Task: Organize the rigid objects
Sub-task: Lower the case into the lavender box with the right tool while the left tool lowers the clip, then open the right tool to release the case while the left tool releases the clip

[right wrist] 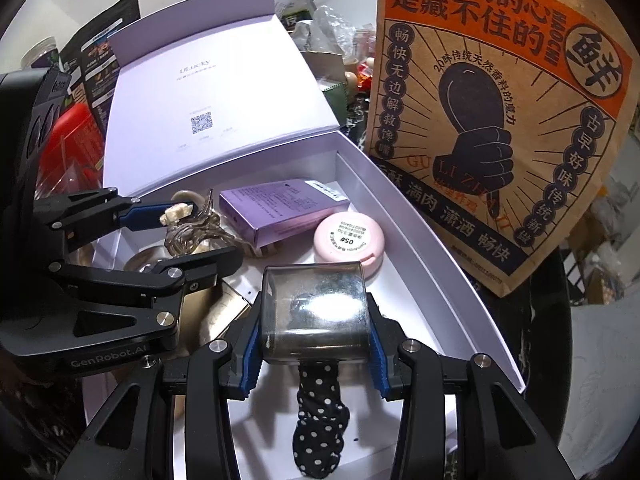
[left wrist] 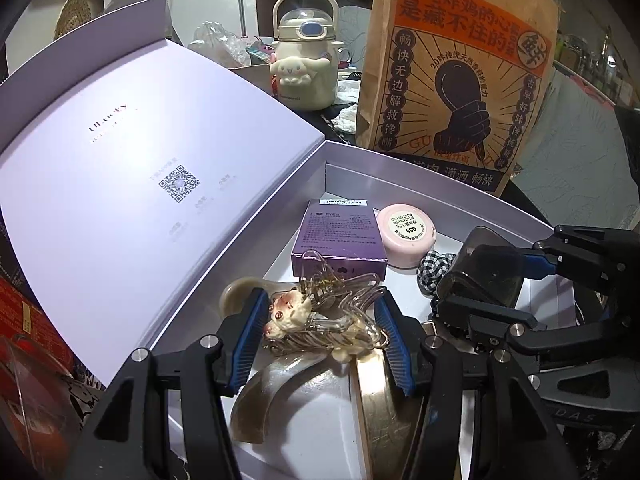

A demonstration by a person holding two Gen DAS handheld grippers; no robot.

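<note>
An open lavender box [left wrist: 400, 168] is observed with its lid [left wrist: 140, 152] folded back to the left. Both grippers are positioned over its white interior.

The left gripper [left wrist: 324, 332] is seen pinching a clear hair claw clip [left wrist: 332, 312] decorated with cream figures; the blue pads [left wrist: 256, 332] are pressed against the clip on either side. The clip is held just above a curved, translucent brownish item [left wrist: 264, 400] and a gold-toned flat piece [left wrist: 380, 400] lying on the box floor. In the right wrist view the same clip [right wrist: 192, 224] is seen between the left gripper's fingers, near the purple carton.

The right gripper [right wrist: 314, 352] is closed on a smoky translucent case [right wrist: 316, 312] with rounded corners; its blue pads [right wrist: 250, 360] are seated against the case's two sides. The case is held above the box floor, just in front of a round pink compact [right wrist: 350, 246] labelled #50. A black polka-dot fabric item [right wrist: 320, 416] is seen beneath the case, on the box floor.

A purple carton [left wrist: 340, 240] is noted lying flat toward the back of the box, beside the pink compact. A black-and-white checked fabric piece [left wrist: 434, 268] lies between the compact and the case.

Behind the box, a brown paper bag [left wrist: 460, 72] printed in orange and black stands upright, and a cream character bottle [left wrist: 306, 64] stands to its left.
</note>
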